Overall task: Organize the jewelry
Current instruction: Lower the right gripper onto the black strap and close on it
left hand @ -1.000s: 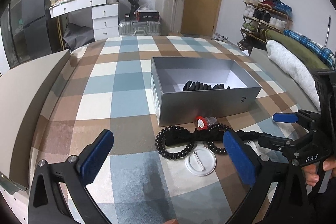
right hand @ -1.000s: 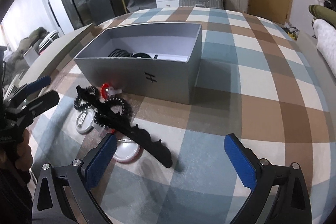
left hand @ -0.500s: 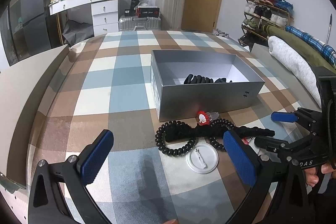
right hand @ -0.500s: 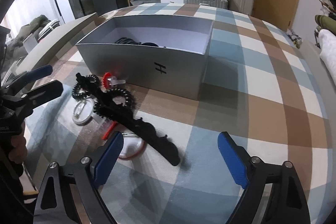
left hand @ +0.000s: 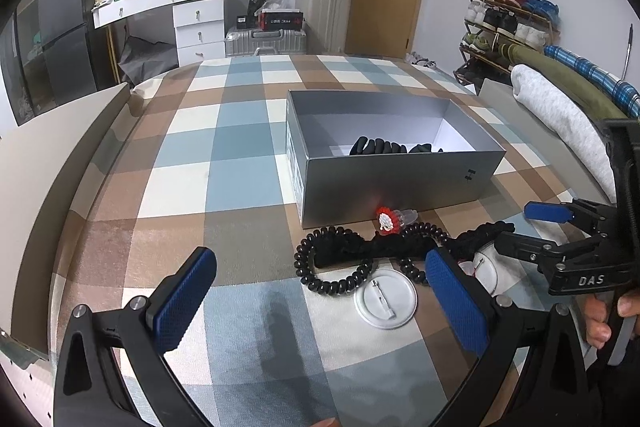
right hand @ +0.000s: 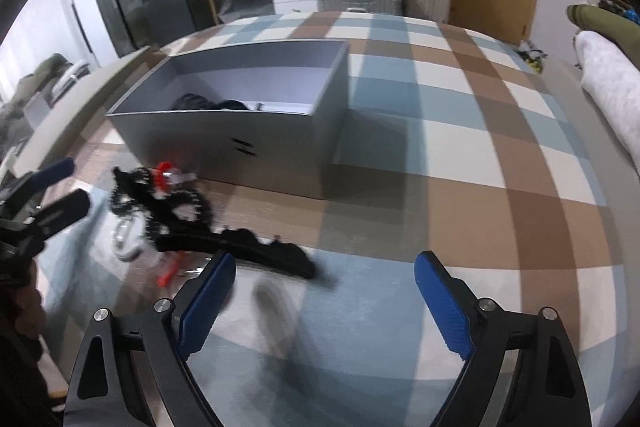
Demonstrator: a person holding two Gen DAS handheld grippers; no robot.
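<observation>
Right gripper point(right hand: 322, 301) spread wide, empty, black hair clip point(right hand: 256, 247) just ahead-left, left gripper point(left hand: 320, 303) apart

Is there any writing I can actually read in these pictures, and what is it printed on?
"DAS": white letters on the black body of the right gripper, seen from the left wrist camera.
Small dark mark on the grey box: no readable letters.
Boxes and labels across the room: too small to read.

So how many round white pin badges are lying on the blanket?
2. One pin badge lies face down just below the black coil bracelet; a second badge is half hidden behind the left gripper's finger. More may be hidden.
</observation>
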